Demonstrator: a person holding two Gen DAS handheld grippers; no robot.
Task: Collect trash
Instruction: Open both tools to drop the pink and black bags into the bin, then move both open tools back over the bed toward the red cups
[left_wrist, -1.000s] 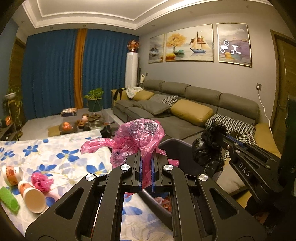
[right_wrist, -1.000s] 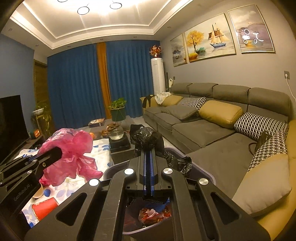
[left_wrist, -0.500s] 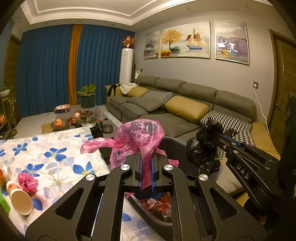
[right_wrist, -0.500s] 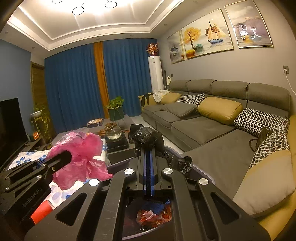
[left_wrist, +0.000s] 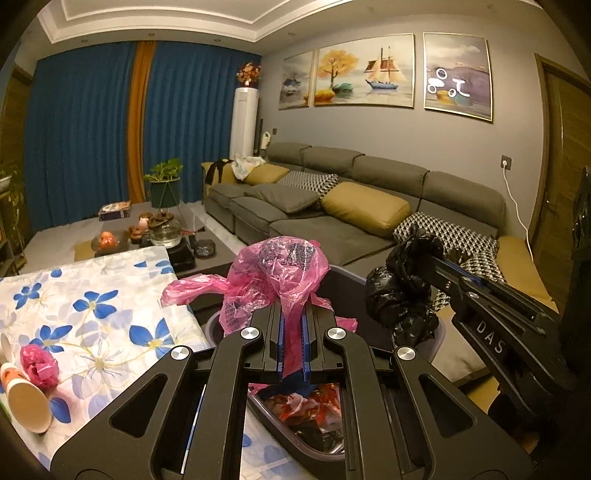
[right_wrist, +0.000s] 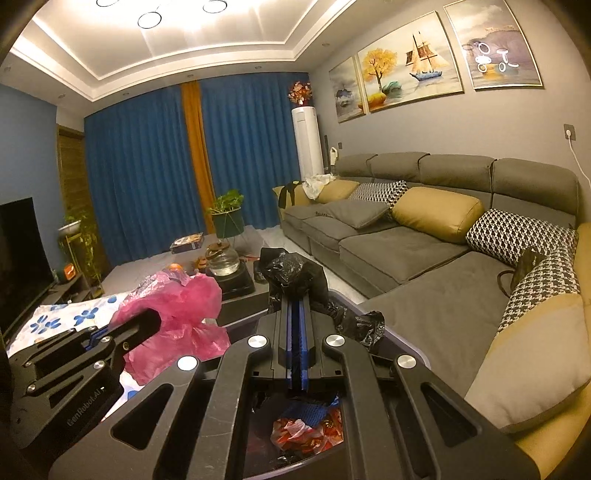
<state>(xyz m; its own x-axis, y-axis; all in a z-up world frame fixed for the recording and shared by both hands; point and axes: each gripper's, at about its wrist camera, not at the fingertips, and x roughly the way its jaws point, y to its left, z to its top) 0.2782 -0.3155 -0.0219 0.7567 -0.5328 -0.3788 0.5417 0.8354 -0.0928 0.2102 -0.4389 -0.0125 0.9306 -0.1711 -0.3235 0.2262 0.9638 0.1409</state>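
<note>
My left gripper (left_wrist: 291, 314) is shut on a crumpled pink plastic bag (left_wrist: 280, 273) and holds it above the rim of a grey trash bin (left_wrist: 280, 424). My right gripper (right_wrist: 295, 306) is shut on a crumpled black plastic bag (right_wrist: 291, 271), also above the bin (right_wrist: 410, 350). Red and blue wrappers (right_wrist: 306, 428) lie inside the bin. The right gripper and its black bag (left_wrist: 402, 291) show at the right of the left wrist view. The left gripper with the pink bag (right_wrist: 177, 314) shows at the left of the right wrist view.
A table with a blue-flowered white cloth (left_wrist: 92, 306) stands left of the bin, carrying a pink wad (left_wrist: 38, 367) and a paper cup (left_wrist: 26, 398). A grey sofa (right_wrist: 424, 266) with cushions lies to the right. A low table with a glass kettle (right_wrist: 221, 258) stands behind.
Both grippers have moved a little to the right over the bin, still holding their bags. More of the bin's inside shows below the left gripper.
</note>
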